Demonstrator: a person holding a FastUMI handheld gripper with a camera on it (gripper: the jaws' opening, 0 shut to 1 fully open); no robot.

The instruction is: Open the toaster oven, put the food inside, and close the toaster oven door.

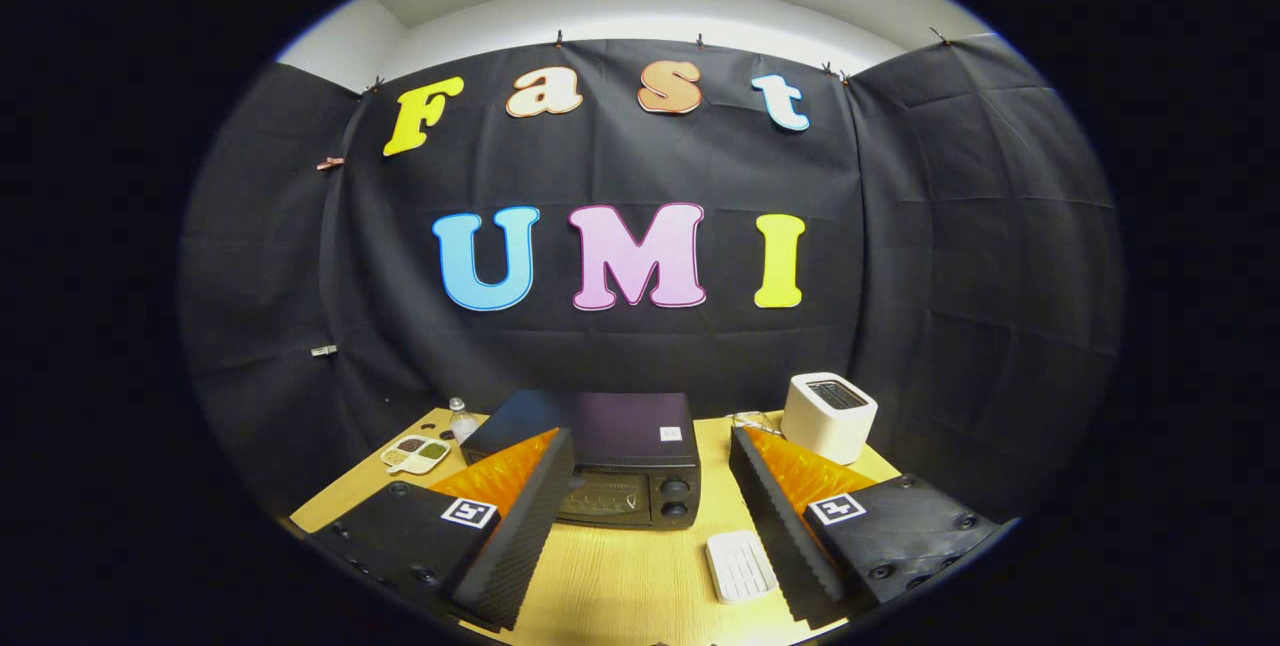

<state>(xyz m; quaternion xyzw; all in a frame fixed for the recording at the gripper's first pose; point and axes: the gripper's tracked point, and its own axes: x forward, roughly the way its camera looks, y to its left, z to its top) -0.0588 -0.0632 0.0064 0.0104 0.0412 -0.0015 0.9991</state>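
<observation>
Hovering above the near part of the wooden desk [620, 576], the hand-held gripper [650, 471] has its two fingers spread wide with nothing between them. Each finger [520, 526] has a ribbed black pad on its inner face, an orange body and a small square marker on its black mount. Beyond the fingers, roughly in the gap between them but closer to the left one, the black toaster oven [625, 466] sits on the desk with its door closed; two round knobs [675, 498] stand one above the other on the right side of its front. The left finger covers part of the oven's front. A white ridged tray [741, 566] lies flat on the desk just inside the right finger. Farther back on the right stands a white toaster [829, 416]. On the far left lie a small divided dish [415, 453] and, behind it, a clear bottle [461, 419].
</observation>
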